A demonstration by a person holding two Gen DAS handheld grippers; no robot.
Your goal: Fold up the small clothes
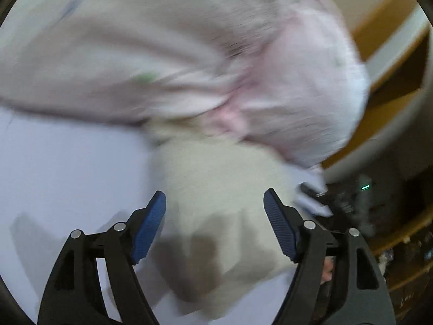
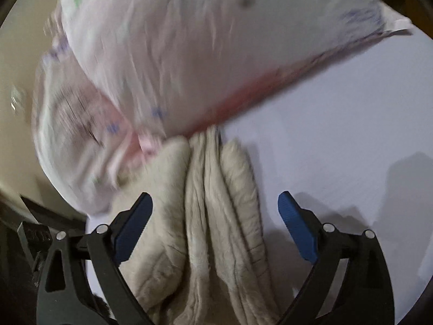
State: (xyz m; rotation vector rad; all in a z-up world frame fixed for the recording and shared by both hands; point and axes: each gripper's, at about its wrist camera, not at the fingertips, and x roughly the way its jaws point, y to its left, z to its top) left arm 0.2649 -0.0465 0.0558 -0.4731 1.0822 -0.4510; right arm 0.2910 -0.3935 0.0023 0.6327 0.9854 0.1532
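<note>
A beige garment (image 2: 216,216) lies bunched in long folds on a white table (image 2: 351,135); it also shows in the left wrist view (image 1: 222,195), blurred. A pale pink printed garment (image 2: 176,62) lies behind it and over its far end, also in the left wrist view (image 1: 189,54). My left gripper (image 1: 215,203) is open and empty, its jaws spread above the beige garment. My right gripper (image 2: 215,205) is open and empty, its jaws on either side of the beige folds. Both views are motion-blurred.
The white table (image 1: 67,168) spreads to the left in the left wrist view. Its right edge drops to dark clutter with a green light (image 1: 365,188) and wooden furniture (image 1: 384,21). A cream wall or surface (image 2: 19,140) lies left in the right wrist view.
</note>
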